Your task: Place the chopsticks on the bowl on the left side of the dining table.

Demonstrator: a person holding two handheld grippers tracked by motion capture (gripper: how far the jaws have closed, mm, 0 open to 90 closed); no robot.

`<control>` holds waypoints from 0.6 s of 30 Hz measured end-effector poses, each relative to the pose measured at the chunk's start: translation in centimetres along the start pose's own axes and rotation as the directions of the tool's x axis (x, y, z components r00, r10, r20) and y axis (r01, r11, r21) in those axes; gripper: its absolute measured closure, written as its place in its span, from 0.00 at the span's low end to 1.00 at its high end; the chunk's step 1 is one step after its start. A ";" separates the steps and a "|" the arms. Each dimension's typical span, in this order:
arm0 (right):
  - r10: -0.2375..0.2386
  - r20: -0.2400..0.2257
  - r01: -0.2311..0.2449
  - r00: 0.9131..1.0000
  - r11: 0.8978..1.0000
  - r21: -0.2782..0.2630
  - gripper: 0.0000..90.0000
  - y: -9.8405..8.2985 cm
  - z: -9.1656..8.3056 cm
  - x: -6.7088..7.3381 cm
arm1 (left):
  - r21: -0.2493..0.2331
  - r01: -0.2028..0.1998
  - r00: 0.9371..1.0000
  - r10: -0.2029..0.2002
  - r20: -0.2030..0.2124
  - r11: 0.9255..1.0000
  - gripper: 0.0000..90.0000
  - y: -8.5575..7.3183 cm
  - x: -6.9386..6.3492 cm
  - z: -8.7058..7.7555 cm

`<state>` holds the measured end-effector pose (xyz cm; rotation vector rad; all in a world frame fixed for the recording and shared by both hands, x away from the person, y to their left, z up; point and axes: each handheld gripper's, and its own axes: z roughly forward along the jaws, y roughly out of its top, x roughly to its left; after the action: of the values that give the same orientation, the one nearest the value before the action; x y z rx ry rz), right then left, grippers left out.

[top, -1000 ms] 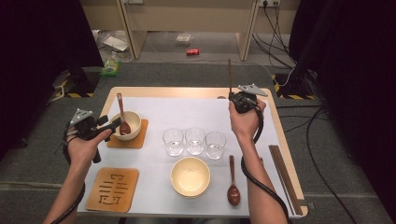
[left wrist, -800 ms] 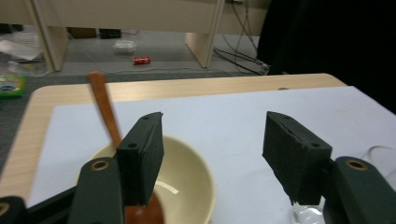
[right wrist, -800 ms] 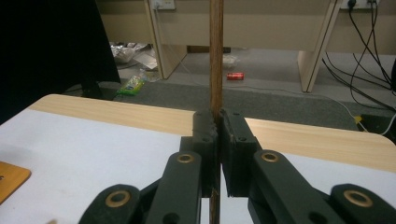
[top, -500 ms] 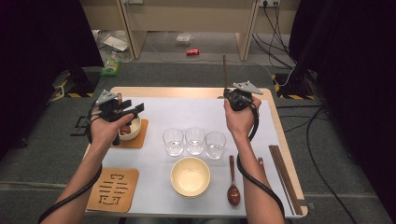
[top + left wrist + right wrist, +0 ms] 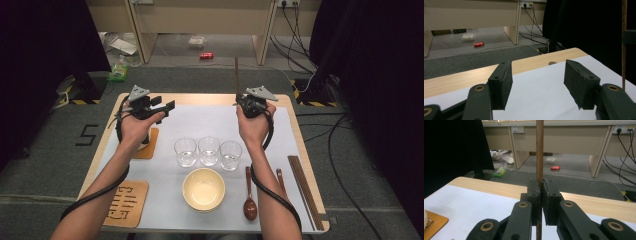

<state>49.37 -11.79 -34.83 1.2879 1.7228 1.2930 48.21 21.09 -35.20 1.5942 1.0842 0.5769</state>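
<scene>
Our right gripper is clamped on a single wooden chopstick, held upright over the far right of the counter. Our left gripper hovers over the far left with its jaws apart and nothing between them. Near it, an orange coaster lies partly under our left forearm. Toward the near side stand three glasses in a row, then a cream bowl, a wooden spoon and more chopsticks at the right edge. We judge the grip narrow: the stick could pivot or slip between the pads, and handing it across could knock the glasses.
</scene>
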 end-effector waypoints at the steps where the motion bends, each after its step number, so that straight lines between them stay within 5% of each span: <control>1: 0.002 -0.003 -0.002 1.000 1.000 -0.004 0.95 0.0 0.0 0.1 | 0.000 -0.001 1.000 0.001 0.004 1.000 0.44 0.1 -0.2 0.2; 18: -0.008 -0.038 0.008 0.999 1.000 0.000 0.95 -0.2 0.8 1.5 | -0.007 0.002 0.998 -0.001 0.065 1.000 0.46 1.9 -2.3 2.0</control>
<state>49.48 -10.09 -35.16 1.2626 1.7526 1.3208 49.43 18.08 -33.71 1.5955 1.0342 0.5242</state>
